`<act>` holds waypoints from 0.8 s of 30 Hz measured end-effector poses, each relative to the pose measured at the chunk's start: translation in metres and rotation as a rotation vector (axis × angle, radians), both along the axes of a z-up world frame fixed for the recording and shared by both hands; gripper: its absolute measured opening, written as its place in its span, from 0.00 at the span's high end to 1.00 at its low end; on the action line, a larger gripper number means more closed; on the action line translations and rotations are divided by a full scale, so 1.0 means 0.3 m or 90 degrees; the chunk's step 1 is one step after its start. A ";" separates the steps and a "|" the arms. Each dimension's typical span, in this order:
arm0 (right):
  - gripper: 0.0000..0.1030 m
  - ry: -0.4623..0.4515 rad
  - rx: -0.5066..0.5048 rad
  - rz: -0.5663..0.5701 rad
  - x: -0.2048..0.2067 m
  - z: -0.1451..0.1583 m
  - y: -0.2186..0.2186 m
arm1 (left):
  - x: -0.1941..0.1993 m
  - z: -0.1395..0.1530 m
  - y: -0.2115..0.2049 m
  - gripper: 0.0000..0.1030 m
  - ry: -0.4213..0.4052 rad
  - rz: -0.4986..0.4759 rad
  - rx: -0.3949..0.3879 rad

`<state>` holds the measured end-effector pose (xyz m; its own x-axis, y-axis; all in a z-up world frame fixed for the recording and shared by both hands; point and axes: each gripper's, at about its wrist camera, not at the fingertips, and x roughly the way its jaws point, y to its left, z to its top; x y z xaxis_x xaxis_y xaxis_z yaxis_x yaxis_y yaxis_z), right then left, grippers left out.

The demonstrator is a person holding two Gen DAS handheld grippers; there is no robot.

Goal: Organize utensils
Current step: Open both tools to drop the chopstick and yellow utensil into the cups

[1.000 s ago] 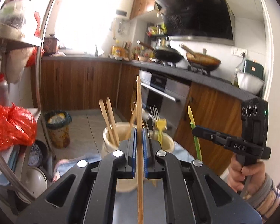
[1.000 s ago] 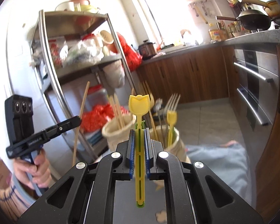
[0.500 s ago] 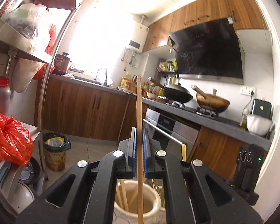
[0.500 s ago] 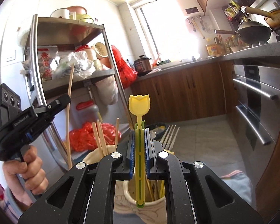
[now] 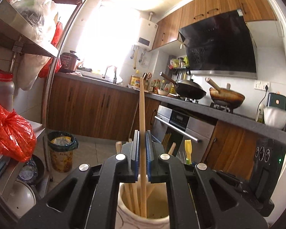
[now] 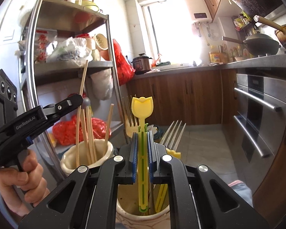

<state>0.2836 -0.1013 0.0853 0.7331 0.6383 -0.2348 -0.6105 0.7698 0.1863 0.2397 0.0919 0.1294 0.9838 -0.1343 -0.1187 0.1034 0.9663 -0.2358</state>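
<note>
My left gripper (image 5: 142, 133) is shut on a long wooden chopstick (image 5: 142, 114), held upright with its lower end inside a cream ceramic holder (image 5: 143, 218) that has other chopsticks in it. My right gripper (image 6: 142, 135) is shut on a yellow tulip-topped plastic utensil (image 6: 142, 106), upright with its lower end inside a second ceramic holder (image 6: 141, 217) with metal forks (image 6: 173, 131). In the right wrist view the left gripper (image 6: 72, 101) shows over the chopstick holder (image 6: 70, 160).
A steel shelf rack (image 6: 38, 61) with bags and a red bag (image 5: 7, 133) stands on the left. Wooden cabinets, an oven (image 6: 261, 124), woks on the stove (image 5: 190, 91) and a bin (image 5: 61, 150) lie beyond.
Both grippers tilted upward and came over the holders. The chopstick's end and the yellow utensil's end now sit inside their holders.
</note>
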 end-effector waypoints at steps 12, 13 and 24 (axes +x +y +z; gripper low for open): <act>0.90 0.034 -0.059 -0.019 -0.024 -0.053 0.010 | 0.004 -0.055 -0.039 0.94 0.108 0.003 0.064; 0.90 0.037 -0.065 -0.022 -0.022 -0.055 0.012 | 0.007 -0.057 -0.043 0.94 0.113 0.005 0.070; 0.78 0.023 -0.066 -0.027 -0.041 -0.045 -0.003 | -0.020 -0.051 -0.056 0.91 0.106 0.007 0.091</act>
<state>0.2712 -0.1023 0.0717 0.7488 0.5775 -0.3253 -0.5711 0.8112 0.1256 0.2337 0.0751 0.1141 0.9505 -0.0938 -0.2961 0.0638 0.9919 -0.1094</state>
